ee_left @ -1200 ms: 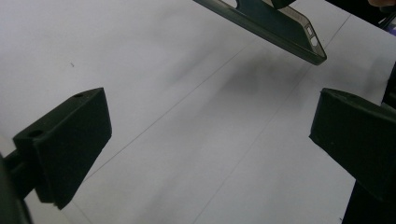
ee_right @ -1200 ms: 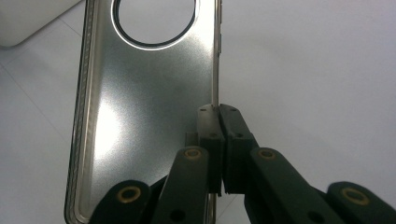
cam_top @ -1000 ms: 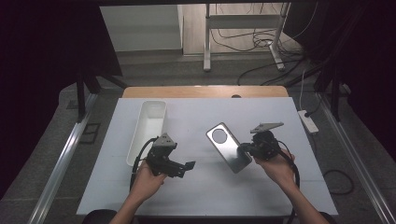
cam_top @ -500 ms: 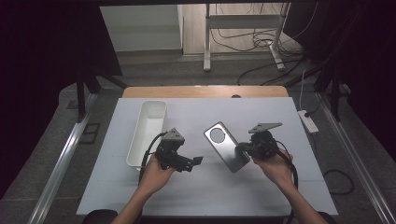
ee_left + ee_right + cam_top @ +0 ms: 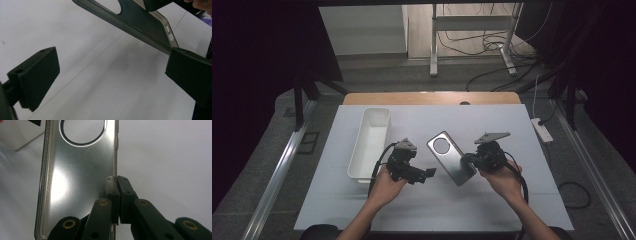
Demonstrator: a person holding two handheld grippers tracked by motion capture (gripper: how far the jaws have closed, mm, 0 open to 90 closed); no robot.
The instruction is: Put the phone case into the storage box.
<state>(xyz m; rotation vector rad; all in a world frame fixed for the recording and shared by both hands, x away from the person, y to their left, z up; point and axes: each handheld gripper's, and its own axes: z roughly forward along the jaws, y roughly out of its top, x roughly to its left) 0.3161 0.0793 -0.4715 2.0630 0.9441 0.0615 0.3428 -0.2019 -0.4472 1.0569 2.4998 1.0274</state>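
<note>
Here the phone case [image 5: 451,158] was lifted off the white counter [image 5: 512,200], tilted, held between the two hands near the middle of the work surface. The right gripper [image 5: 468,159] had its fingers [image 5: 113,185] clamped together on the thin side rim of the case, at its long edge. The left gripper [image 5: 430,173] sat just beside the case's lower corner with its fingers [image 5: 37,75] wide apart and nothing between them, the case edge passing just above one finger.

By its look, the case was a light, thin shell, likely flexible plastic with a glossy, rather slippery back and a large round camera cutout [image 5: 83,131]. It would probably bend or twist if pinched hard at one point, so a second hold on the opposite long rim, away from the cutout and the small button openings [image 5: 170,33], seemed the safer place.

A white rectangular bin [image 5: 370,142] stood to the left, well apart from the case. Nothing lay between the left gripper and the case.
</note>
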